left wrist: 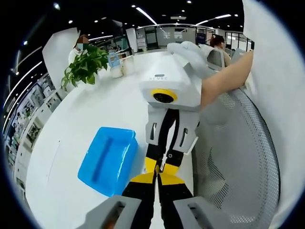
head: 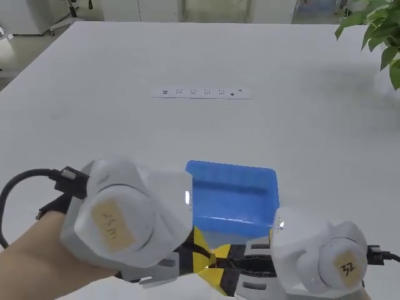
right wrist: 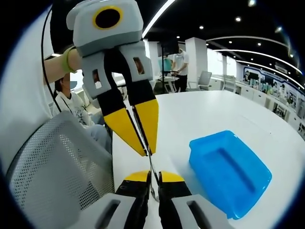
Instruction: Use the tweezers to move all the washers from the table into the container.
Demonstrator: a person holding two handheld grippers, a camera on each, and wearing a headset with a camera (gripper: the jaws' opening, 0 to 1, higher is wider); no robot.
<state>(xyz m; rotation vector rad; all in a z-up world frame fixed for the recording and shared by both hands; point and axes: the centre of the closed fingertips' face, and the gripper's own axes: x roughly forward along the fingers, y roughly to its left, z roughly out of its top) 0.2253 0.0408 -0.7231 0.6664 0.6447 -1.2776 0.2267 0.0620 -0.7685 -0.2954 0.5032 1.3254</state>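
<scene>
A blue rectangular container (head: 234, 200) (left wrist: 107, 160) (right wrist: 228, 169) sits on the white table (head: 187, 56), just beyond both grippers. The grippers face each other tip to tip at the table's near edge. My left gripper (head: 203, 253) (left wrist: 156, 175) comes from the left, my right gripper (head: 226, 270) (right wrist: 153, 177) from the right. Thin metal tweezers (right wrist: 151, 167) run between the left gripper's (right wrist: 148, 151) yellow fingers and down into the right gripper's narrow jaw gap. Both pairs of jaws are closed on them. In the left gripper view the right gripper (left wrist: 161, 164) hangs over my own tips.
A white power strip (head: 201, 93) lies at the table's middle, beyond the container. A green plant (head: 381, 37) (left wrist: 86, 67) stands at the far right corner. A mesh chair back (left wrist: 238, 157) (right wrist: 52, 157) is close behind the grippers. People sit and stand in the background.
</scene>
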